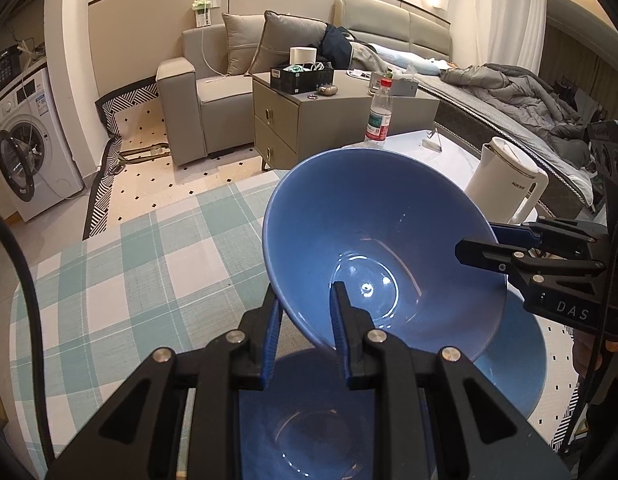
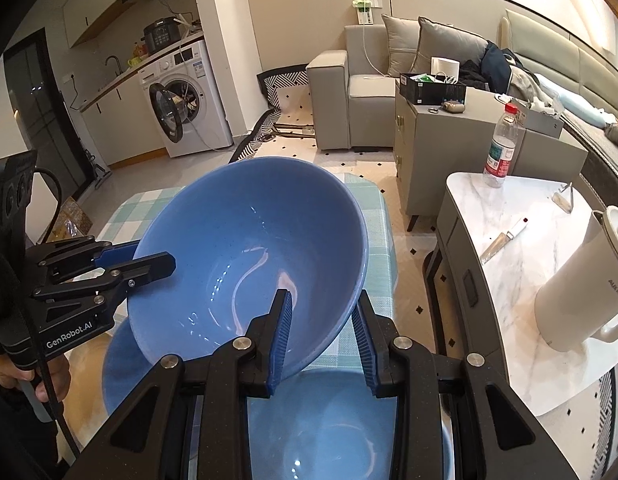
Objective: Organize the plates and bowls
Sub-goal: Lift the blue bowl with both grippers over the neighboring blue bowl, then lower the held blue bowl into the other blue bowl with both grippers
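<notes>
A large blue bowl (image 1: 373, 240) (image 2: 245, 240) hangs tilted above the table, held by both grippers. My left gripper (image 1: 307, 296) is shut on its near rim, one finger inside and one outside; in the right wrist view the left gripper (image 2: 153, 254) pinches the bowl's left edge. My right gripper (image 2: 324, 296) is shut on the opposite rim, and in the left wrist view the right gripper (image 1: 479, 240) comes in from the right. Under the lifted bowl sits a second blue bowl (image 1: 309, 420) (image 2: 329, 432), with a blue dish (image 1: 517, 360) (image 2: 121, 360) beside it, partly hidden.
A teal checked cloth (image 1: 129, 272) covers the table. On a marble side table (image 2: 509, 200) to the right stand a white kettle (image 2: 581, 288), a water bottle (image 2: 501, 148) and a knife (image 2: 501, 244). A sofa, a cabinet and a washing machine stand beyond.
</notes>
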Tool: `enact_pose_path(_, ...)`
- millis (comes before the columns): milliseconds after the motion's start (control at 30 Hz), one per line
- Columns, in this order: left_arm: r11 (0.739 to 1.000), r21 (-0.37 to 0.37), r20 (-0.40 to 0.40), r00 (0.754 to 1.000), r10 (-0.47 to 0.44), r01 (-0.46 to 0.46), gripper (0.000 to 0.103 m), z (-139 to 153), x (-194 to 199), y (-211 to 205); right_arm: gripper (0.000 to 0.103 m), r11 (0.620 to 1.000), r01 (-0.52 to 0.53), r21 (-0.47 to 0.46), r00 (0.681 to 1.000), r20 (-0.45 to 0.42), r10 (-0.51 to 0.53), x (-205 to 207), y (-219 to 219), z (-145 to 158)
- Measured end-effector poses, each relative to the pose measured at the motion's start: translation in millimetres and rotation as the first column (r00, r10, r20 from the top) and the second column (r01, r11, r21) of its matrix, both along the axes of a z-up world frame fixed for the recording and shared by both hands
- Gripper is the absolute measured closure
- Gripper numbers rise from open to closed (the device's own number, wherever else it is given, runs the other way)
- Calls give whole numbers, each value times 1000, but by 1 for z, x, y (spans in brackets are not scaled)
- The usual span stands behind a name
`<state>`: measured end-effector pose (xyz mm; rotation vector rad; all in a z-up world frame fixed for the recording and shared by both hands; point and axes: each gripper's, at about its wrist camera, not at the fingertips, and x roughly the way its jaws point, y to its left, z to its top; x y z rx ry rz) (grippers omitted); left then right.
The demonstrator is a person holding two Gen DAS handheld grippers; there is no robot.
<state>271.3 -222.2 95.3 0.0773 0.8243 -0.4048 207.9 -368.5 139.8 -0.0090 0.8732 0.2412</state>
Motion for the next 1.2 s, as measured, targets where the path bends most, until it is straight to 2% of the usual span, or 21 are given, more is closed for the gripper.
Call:
enact_pose_path(267,999,-23,27,999,29,-28,81,12,-17,17,71,999,-35,-1,999,35,35,-18,18,17)
enact_pose_path(633,998,-37,52,997,59,-57,81,21,-41,39,71,998,-70,8,996,56,69,-45,43,26)
enact_pose_path(1200,995,-38,38,995,91,-90,81,12,-72,66,70,994,-110,27,993,54,108,-74,74,18)
